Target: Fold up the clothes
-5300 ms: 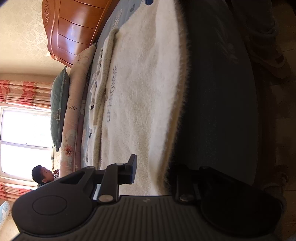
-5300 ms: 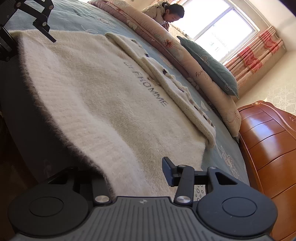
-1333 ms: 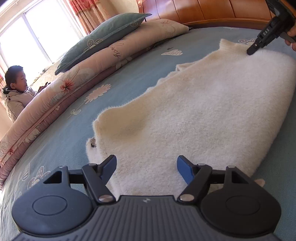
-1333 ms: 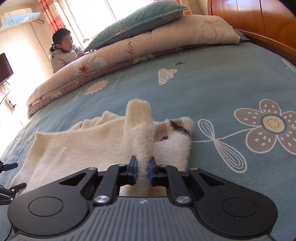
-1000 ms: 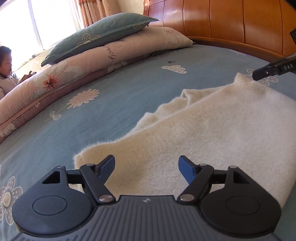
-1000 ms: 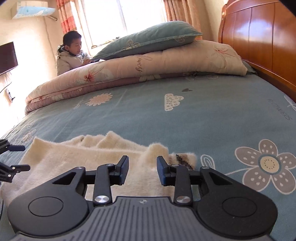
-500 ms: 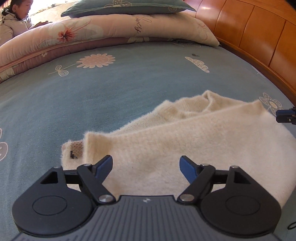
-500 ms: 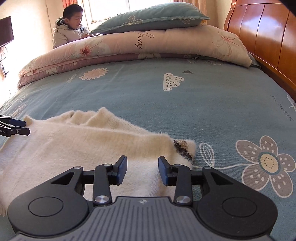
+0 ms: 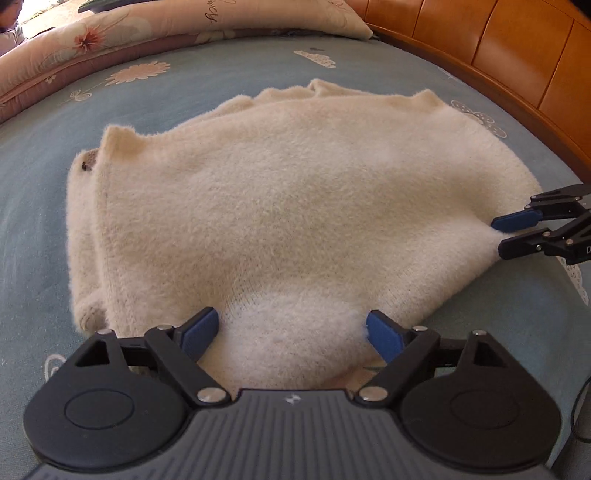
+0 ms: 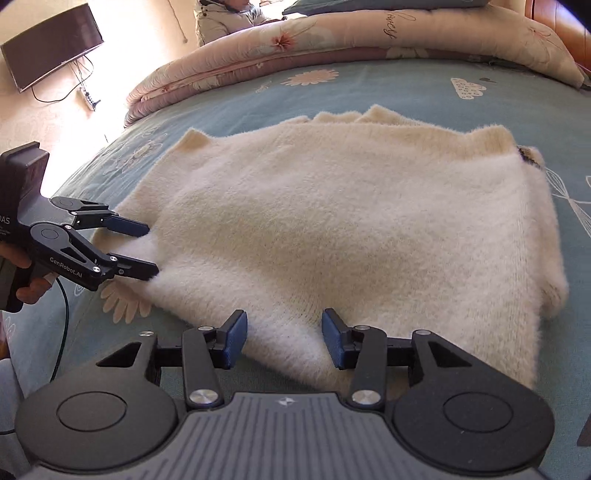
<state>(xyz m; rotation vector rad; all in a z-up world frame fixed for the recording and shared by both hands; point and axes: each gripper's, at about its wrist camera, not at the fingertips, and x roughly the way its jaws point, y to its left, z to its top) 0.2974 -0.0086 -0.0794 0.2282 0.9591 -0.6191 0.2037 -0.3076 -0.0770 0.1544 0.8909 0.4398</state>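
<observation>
A fluffy cream sweater (image 9: 288,206) (image 10: 351,221) lies folded over on the blue flowered bedsheet (image 9: 33,184). My left gripper (image 9: 291,332) is at its near folded edge, jaws wide and still opening, with fabric between the pads but not pinched. In the right wrist view the left gripper (image 10: 146,251) sits at the sweater's left corner, held by a hand (image 10: 22,277). My right gripper (image 10: 282,339) is also opening, astride the near edge without pressing it. From the left wrist view, the right gripper (image 9: 496,238) is at the right corner.
A rolled floral quilt (image 9: 147,26) (image 10: 332,37) runs along the far side of the bed. A wooden headboard (image 9: 498,44) curves along the right. A person (image 10: 229,18) sits behind the quilt, a TV (image 10: 51,44) hangs on the wall, and a cable (image 10: 62,332) trails at the left.
The right gripper let go of the sweater edge it pinched. Both grippers drew back from the far side to the near folded edge, tilted down, and their jaws widened.
</observation>
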